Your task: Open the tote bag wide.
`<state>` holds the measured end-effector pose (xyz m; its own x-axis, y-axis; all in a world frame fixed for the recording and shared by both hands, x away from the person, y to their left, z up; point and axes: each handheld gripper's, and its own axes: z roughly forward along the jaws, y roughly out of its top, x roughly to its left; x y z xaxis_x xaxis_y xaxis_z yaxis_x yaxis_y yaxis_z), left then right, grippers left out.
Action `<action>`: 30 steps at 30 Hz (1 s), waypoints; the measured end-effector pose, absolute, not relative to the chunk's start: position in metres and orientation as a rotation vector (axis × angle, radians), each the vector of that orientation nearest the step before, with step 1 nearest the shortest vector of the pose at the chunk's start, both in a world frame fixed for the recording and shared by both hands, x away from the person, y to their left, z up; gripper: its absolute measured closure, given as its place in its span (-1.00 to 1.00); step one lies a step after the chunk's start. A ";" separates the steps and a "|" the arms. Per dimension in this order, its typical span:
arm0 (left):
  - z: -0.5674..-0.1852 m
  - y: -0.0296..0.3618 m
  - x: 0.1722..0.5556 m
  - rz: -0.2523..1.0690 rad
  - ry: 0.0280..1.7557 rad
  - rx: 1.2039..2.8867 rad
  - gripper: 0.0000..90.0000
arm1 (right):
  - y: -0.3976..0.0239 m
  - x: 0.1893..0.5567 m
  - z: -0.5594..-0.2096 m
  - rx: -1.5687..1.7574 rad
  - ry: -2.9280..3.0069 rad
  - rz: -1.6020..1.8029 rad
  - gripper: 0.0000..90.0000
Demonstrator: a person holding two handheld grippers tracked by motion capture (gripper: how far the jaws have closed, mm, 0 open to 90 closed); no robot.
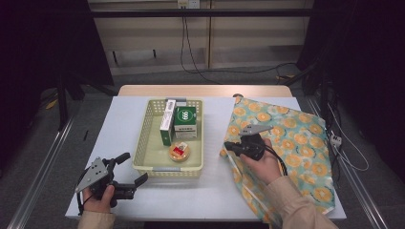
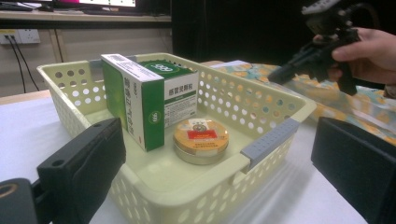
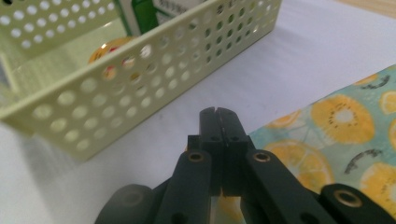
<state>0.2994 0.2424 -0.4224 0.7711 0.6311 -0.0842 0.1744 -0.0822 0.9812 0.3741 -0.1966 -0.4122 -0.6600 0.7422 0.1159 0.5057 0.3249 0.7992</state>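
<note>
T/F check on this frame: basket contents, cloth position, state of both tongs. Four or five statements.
1. The basket holds two boxes and a round tin. True.
2. The fruit-print cloth lies inside the basket. False: it lies on the table beside the basket.
3. The right tongs are shut. True.
4. The left tongs grip the basket rim. False: they are open, short of it.
5. The tin is stacked on a box. False: it sits on the basket floor.
</note>
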 end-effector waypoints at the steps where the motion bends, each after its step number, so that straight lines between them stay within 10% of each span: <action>1: -0.423 0.242 0.300 0.426 0.651 1.641 -0.94 | -0.197 0.374 -0.412 1.125 2.322 1.249 1.00; 24: -0.426 0.242 0.302 0.416 0.650 1.654 -0.94 | -0.185 0.434 -0.379 1.177 2.204 1.339 1.00; 30: -0.425 0.243 0.301 0.420 0.653 1.650 -0.94 | -0.183 0.421 -0.384 1.168 2.255 1.288 0.14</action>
<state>0.3015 0.2432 -0.4254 0.7733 0.6282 -0.0859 0.1821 -0.0902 0.9791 0.4214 -0.1830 -0.3837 -0.6278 0.7668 0.1337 0.5045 0.2701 0.8201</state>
